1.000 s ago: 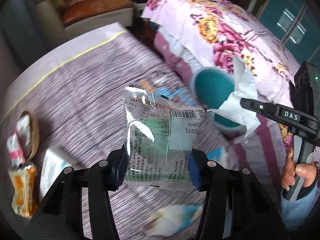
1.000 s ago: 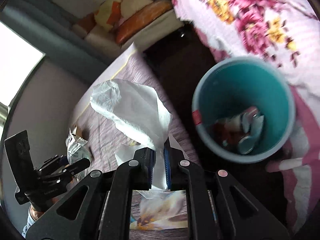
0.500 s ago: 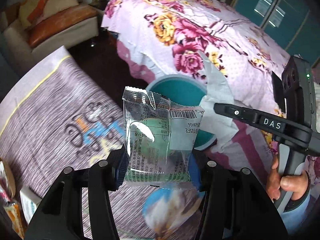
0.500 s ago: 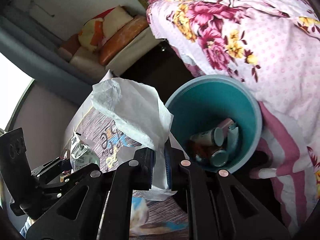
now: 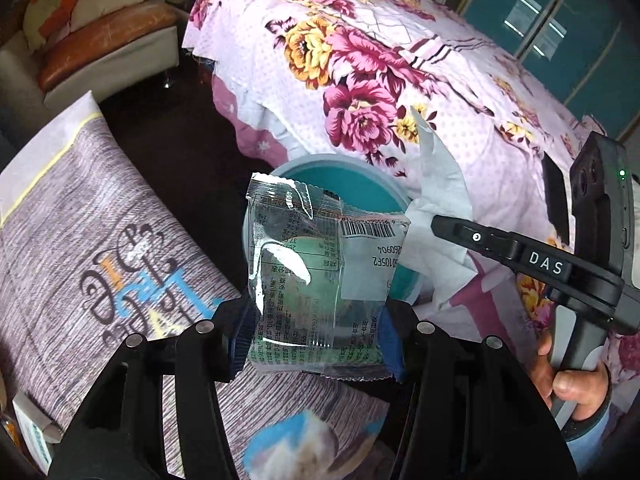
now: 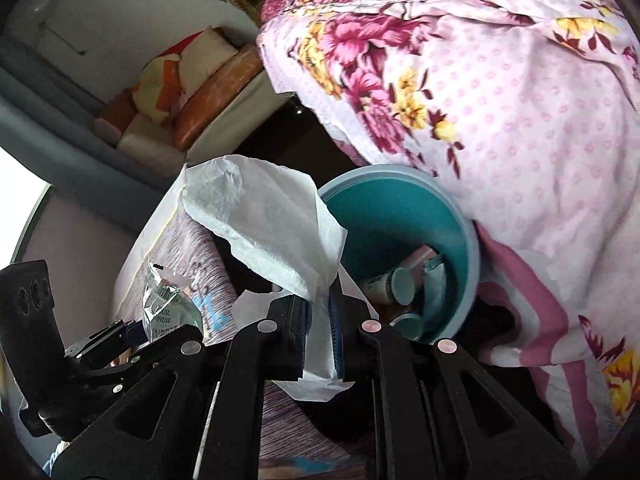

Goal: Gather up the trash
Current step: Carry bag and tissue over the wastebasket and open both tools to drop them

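Beside the floral pink bedspread [image 5: 400, 80], left tongs [image 5: 316, 340] gripped a clear plastic wrapper [image 5: 316, 280] and right tongs [image 6: 320, 320] pinched white tissue paper [image 6: 272, 232], round teal bin [image 6: 400, 208] at one o'clock.

Quick count from where I'm standing: two grippers, left gripper [image 5: 316, 340] and right gripper [image 6: 318, 320]. One clear wrapper [image 5: 320, 280], one white tissue [image 6: 272, 232]. One teal bin [image 6: 400, 216] at 12 o'clock, with at least two capped bottles [image 6: 396, 286] inside. One flowery bedspread [image 6: 500, 100] at 2 o'clock.
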The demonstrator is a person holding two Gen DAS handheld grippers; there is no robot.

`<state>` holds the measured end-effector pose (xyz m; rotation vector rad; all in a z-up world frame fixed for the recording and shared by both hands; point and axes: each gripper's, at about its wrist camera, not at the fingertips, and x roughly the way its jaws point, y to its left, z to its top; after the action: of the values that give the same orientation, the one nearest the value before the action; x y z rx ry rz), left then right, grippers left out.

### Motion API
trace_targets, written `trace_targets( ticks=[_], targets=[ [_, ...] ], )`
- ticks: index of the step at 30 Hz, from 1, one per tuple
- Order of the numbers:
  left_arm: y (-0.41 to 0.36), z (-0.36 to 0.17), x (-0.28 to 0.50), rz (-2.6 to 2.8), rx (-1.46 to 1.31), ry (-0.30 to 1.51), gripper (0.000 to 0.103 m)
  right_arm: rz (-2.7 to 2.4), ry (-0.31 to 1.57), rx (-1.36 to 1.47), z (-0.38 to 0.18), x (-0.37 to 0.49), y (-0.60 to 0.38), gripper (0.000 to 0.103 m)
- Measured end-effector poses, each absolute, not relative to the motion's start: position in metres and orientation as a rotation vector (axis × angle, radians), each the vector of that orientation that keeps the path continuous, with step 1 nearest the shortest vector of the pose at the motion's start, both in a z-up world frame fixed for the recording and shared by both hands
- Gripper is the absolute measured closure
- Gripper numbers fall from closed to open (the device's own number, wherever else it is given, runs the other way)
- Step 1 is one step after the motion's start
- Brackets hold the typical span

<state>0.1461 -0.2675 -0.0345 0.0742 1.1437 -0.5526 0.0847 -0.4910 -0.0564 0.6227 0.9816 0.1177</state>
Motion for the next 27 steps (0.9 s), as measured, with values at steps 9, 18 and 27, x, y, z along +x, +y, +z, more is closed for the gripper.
trace_targets(
  ticks=[9,18,27],
  targets=[
    [-0.285,-0.058,0.164,-0.568,0.096,1.176,0.048,0.07,1.014,0.648,-0.072,0.091,-0.505,0.092],
    [-0.301,-0.079,0.18,-0.593,0.095,1.206,0.043,0.032,1.043,0.655,-0.086,0.103,-0.514,0.092],
    [-0.293,-0.088,0.189,-0.568,0.051,1.222,0.016,0.012,1.069,0.649,-0.095,0.112,-0.516,0.092]
  ],
)
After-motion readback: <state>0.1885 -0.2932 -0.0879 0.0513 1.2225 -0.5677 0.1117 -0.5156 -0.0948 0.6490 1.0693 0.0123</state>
